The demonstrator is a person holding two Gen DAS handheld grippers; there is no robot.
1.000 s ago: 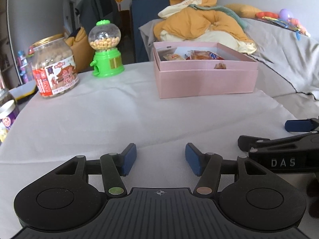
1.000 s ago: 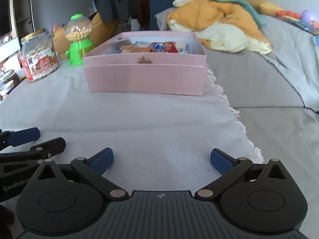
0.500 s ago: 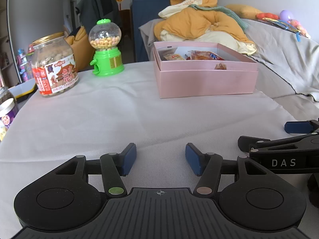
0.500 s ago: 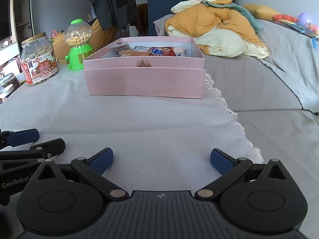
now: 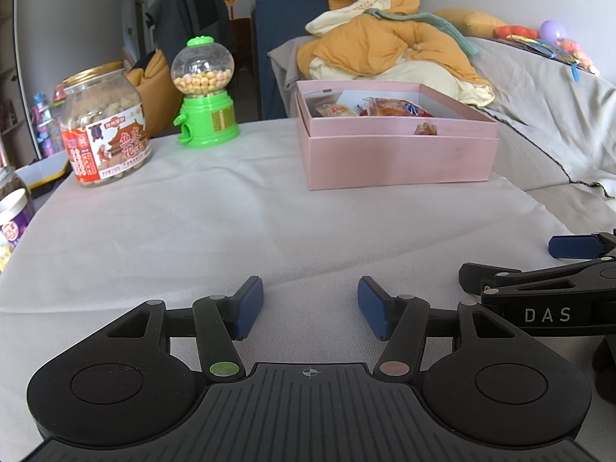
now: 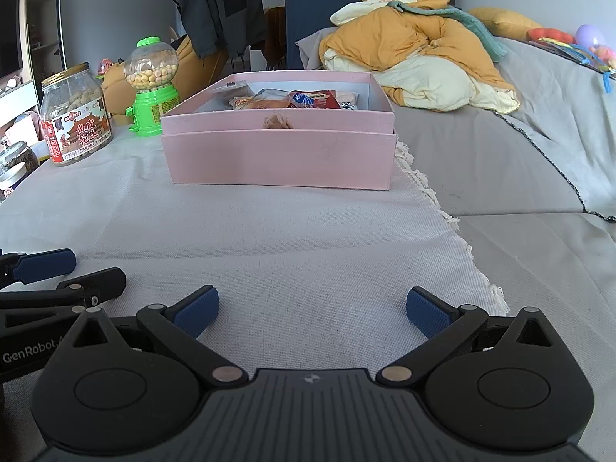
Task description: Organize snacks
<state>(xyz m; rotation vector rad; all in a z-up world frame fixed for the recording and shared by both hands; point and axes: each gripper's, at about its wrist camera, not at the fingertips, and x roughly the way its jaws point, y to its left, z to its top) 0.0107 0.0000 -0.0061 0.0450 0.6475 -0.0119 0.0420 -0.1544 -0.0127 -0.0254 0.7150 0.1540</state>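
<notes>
An open pink box [image 5: 400,158] stands at the far side of the white cloth [image 5: 215,231] and holds several wrapped snacks [image 5: 389,107]. It also shows in the right wrist view [image 6: 281,158], snacks [image 6: 304,100] inside. My left gripper [image 5: 310,306] is open and empty, low over the cloth near its front. My right gripper [image 6: 312,310] is open wide and empty, beside the left one. Each gripper shows at the edge of the other's view, the right one [image 5: 554,269] and the left one [image 6: 50,273].
A peanut jar [image 5: 106,127] and a green candy dispenser [image 5: 206,92] stand at the far left. Small jars [image 5: 13,211] sit at the left edge. A grey sofa [image 6: 519,161] with piled blankets [image 6: 415,46] lies right of the cloth's fringed edge.
The right wrist view has tilted up slightly, so the box sits a little lower and farther in it. The left gripper has barely moved. Both stay open.
</notes>
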